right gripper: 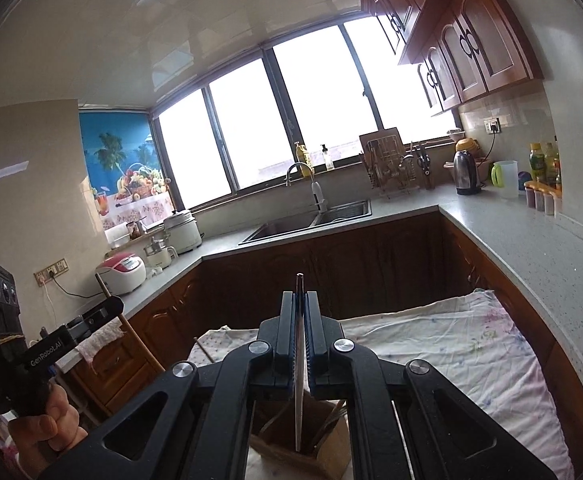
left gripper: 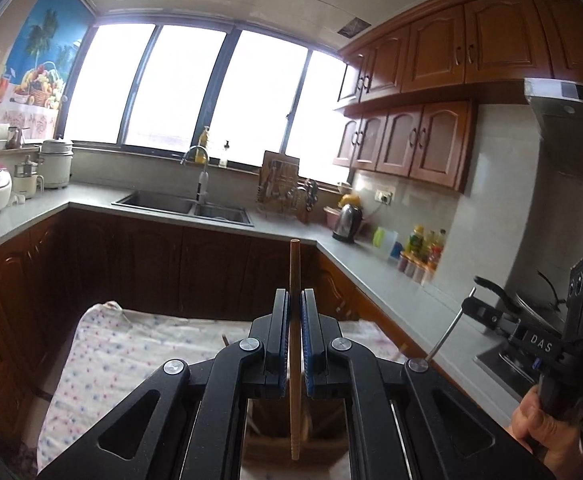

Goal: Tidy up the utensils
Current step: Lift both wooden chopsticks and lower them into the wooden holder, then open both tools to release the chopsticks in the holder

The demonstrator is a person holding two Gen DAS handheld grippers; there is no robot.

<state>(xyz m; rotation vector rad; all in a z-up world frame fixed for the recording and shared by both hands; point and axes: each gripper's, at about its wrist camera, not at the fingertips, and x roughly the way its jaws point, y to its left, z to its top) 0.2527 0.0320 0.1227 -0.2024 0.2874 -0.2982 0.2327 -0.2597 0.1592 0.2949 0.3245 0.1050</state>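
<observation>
Your left gripper: jaws clamped on wooden chopstick, stick upright, top poking above fingertips, lower end hanging over wooden utensil box below. Your right gripper: jaws clamped on thin metal utensil, upright, lower end over same wooden utensil box. Box sits on near edge of floral cloth, more utensils inside. Sink far, under window.

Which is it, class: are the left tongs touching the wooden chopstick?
Touching. The left wrist view shows the left tongs shut on the wooden chopstick, both blue pads pressed against its sides with no gap.
</observation>
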